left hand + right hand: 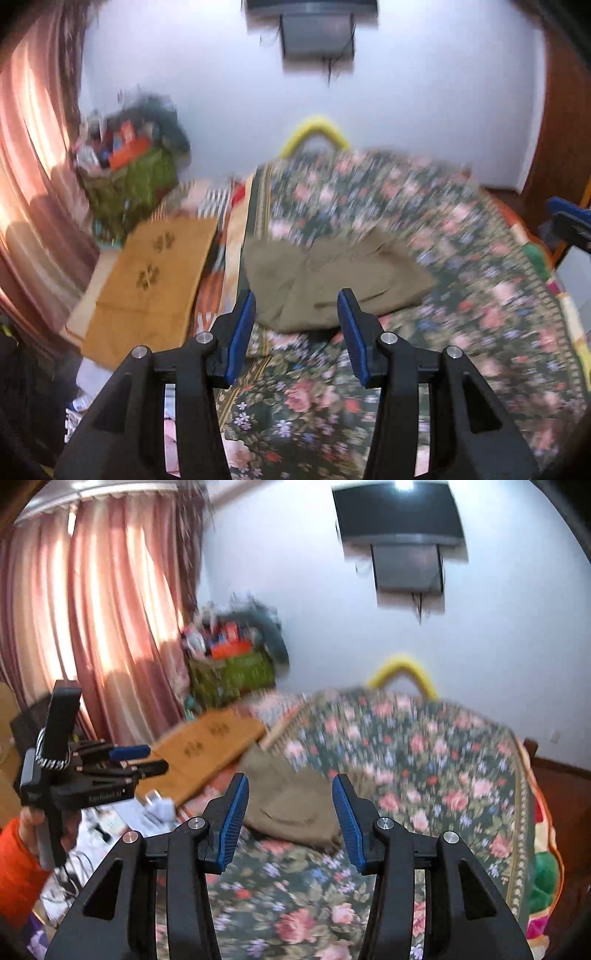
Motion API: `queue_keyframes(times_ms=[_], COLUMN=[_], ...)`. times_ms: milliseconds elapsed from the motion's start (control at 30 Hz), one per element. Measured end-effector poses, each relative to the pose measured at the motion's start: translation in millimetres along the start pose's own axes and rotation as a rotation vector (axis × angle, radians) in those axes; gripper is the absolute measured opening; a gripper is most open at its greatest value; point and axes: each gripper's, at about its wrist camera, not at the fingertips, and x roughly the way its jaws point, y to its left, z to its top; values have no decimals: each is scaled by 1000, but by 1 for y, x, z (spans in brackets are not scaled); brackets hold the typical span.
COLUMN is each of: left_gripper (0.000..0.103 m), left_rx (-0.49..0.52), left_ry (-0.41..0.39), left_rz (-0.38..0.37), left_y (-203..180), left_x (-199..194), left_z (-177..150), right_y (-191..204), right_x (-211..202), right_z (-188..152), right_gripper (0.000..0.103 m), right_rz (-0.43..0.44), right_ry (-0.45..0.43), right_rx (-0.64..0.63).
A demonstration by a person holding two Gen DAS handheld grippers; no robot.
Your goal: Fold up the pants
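Both grippers' fingers (pixel 349 325) apart; pants (pixel 332 280) on floral bedspread (pixel 480 295); cardboard (pixel 147 280) beside.

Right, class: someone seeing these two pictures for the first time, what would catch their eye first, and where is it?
Most likely the flowered bedspread filling the bed, with the olive pants lying folded on its near left part. Next, the open left gripper and open right gripper, both empty and short of the pants. Then the pink curtain glowing at the left.
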Motion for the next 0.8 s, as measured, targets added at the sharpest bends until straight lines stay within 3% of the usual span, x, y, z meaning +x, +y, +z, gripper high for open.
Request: queue_keyframes(times_ms=[300, 567, 700, 800], left_gripper=[46, 55, 78, 88], left_rx=[-2, -30, -36, -43], left_ry=[-306, -446, -500, -510], left_rz=[7, -5, 4, -8], left_y=[-27, -42, -49, -54], left_x=[-155, -228, -246, -253], left_z=[-10, -48, -65, -75], right_y=[55, 81, 88, 88], right_x=[-100, -144, -148, -153], right_z=[4, -14, -23, -28], right_gripper=[43, 44, 65, 80], right_rz=[40, 21, -10, -29], right_ry=[-226, -332, -340, -346], right_rx=[-73, -96, -87, -60])
